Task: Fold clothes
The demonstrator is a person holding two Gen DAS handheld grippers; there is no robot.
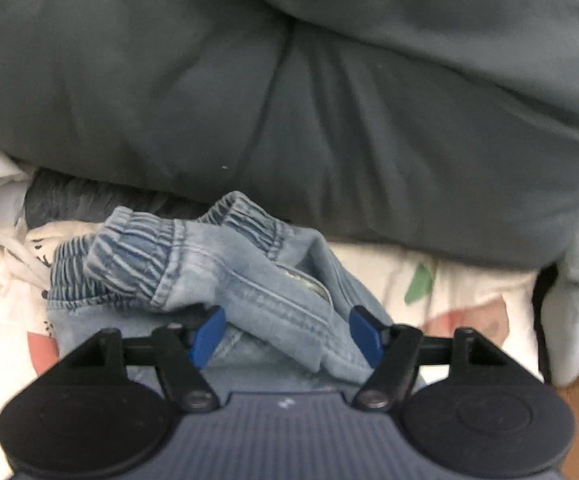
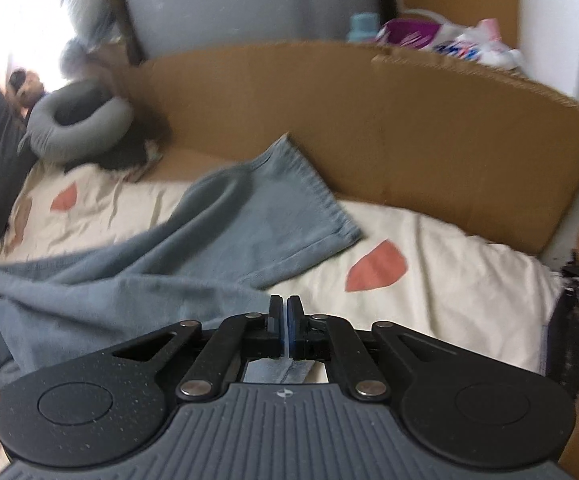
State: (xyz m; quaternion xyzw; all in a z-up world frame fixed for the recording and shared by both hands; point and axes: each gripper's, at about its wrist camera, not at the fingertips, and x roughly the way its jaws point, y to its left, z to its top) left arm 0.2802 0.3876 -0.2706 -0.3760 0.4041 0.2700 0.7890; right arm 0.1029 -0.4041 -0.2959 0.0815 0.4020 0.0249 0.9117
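My left gripper [image 1: 287, 334] has its jaws spread, with the elastic-waist end of the light denim jeans [image 1: 225, 264] bunched between the blue pads [image 1: 208, 334] and not pressed by them, low in the centre of the left wrist view. My right gripper [image 2: 286, 326] is pressed nearly together at the bottom centre of its view; a strip of denim shows just under the pads, so it looks pinched on the cloth, though the contact itself is hidden. One trouser leg [image 2: 273, 208] runs up toward the middle of that frame across the cream bedsheet [image 2: 449, 280], in front of the cardboard wall [image 2: 369, 128].

To do this step well, I judge I should close the left pads on the waistband's 2 layers together, keep the right pinch firm, and draw the jeans taut before laying the fold, clear of the dark green duvet [image 1: 289, 80].

No readable writing anywhere; the packaging [image 2: 465, 46] at upper right is too blurred.
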